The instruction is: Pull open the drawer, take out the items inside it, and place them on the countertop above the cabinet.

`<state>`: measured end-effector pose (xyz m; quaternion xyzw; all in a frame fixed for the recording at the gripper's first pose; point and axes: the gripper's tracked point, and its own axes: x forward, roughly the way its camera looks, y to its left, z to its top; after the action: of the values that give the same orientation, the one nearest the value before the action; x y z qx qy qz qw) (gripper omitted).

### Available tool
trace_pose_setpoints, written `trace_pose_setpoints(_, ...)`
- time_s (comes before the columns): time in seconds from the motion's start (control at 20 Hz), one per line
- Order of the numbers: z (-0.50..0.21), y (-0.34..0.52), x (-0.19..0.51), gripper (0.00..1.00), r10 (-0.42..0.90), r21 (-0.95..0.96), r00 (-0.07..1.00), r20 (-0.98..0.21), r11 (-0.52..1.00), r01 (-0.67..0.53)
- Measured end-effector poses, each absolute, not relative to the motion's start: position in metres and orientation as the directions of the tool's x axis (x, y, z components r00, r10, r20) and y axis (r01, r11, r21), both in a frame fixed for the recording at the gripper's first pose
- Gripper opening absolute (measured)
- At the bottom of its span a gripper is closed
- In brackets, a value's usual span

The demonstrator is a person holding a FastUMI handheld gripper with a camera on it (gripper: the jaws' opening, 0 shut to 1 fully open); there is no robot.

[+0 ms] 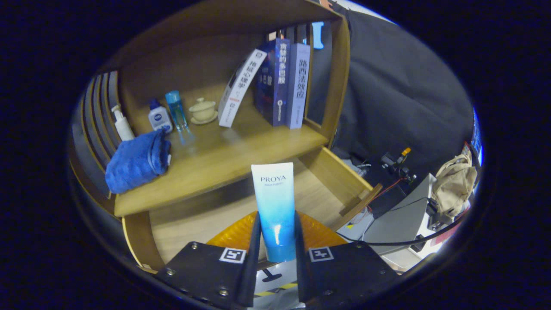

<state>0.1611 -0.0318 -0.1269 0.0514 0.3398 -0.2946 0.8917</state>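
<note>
The gripper (276, 241) is clenched on a soft plastic tube (274, 206), white at the far end and shading to bright blue at the capped near end. Both fingers (254, 245) are pressed against the sides of the tube near its cap, and the tube is held upright between them, clear of any surface.

Just beyond the fingers and below the tube, an orange ribbed translucent tray (318, 232) is seen. It cannot be told whether further items lie in it. The tray sits in the pale wooden drawer (310, 181), which is pulled open; its smooth board floor and raised right-hand wall are visible.

The task is judged to be partly done: the drawer is open and one item has been lifted out, but it has not yet been set down. Placement on the countertop is left, and possibly removal of more items.

Farther off, the flat wooden countertop (232, 155) lies above the drawer. At its left, a folded blue terry towel (137, 161) of nubbly texture rests. Beyond it, a white pump bottle (122, 125), a small white bottle with a blue cap (159, 117) and a slim clear blue bottle (176, 110) are stood. A pale lidded ceramic cup on a saucer (203, 111) is placed to their right. At the far right, glossy hardback books (280, 82) are shelved, one leaning.
</note>
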Motion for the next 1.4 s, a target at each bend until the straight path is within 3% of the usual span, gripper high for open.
trace_pose_setpoints(0.35,-0.086,-0.019,0.19,0.38,-0.441,-0.032,0.719,-0.537,0.863,0.505)
trace_pose_setpoints(1.4,-0.164,0.0,0.297,0.39,-0.224,0.0,0.725,-0.651,0.955,0.295)
